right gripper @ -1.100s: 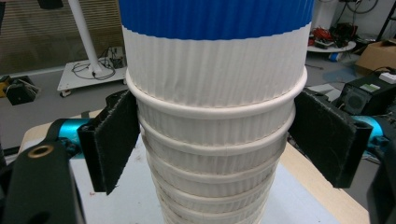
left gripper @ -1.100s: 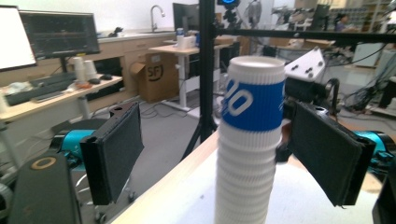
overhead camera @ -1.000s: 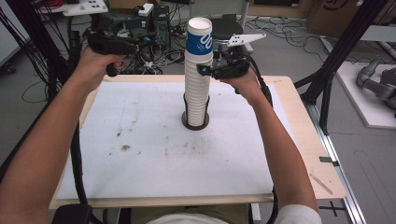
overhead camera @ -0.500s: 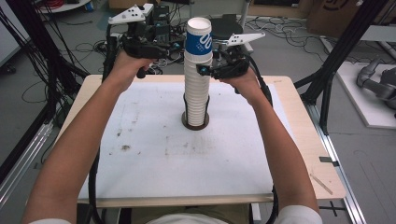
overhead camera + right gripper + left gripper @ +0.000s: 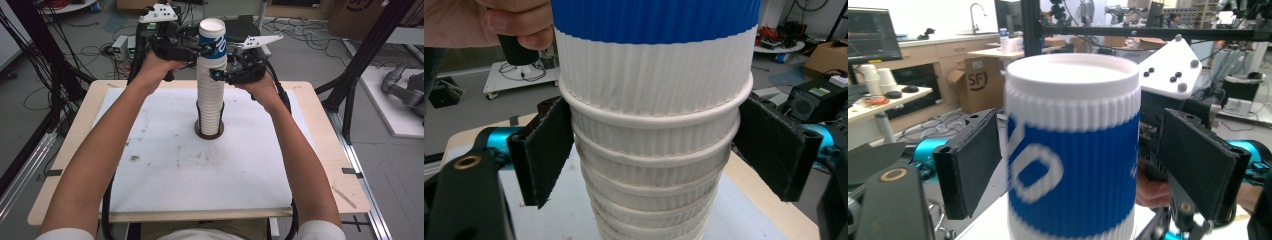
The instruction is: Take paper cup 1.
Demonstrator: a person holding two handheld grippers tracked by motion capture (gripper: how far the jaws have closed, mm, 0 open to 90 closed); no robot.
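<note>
The person's left hand (image 5: 159, 67) reaches in from the left and carries the left claw (image 5: 202, 48) level at the very top of the stack of cups (image 5: 210, 100). Its jaws straddle the top cup (image 5: 1073, 165), the one with the blue band. They have just been opening, with that cup between them. In the left gripper view the pad (image 5: 970, 162) on the left stands just beside the cup wall and the other pad sits apart from it, so this claw is released rather than gripping. It is set at that height probably because the blue-banded cup is the one meant to come off, and a wide spread lets the pads slip around its ribbed wall without knocking it.

In the middle, the stack rises upright from a dark ring (image 5: 209, 134) on the white sheet of the surface (image 5: 150, 165). The ring seems to keep the foot of the column from sliding.

To the right, the right claw (image 5: 220, 75) comes in level from the opposite side, one step lower. In the right gripper view its pads (image 5: 546, 155) meet the rolled rims just under the top cup on both sides, so it appears clenched on the stack. That grip probably braces the nested cups, so that only the top one lifts away. The right hand (image 5: 257, 87) holds it there, above the back of the surface.
</note>
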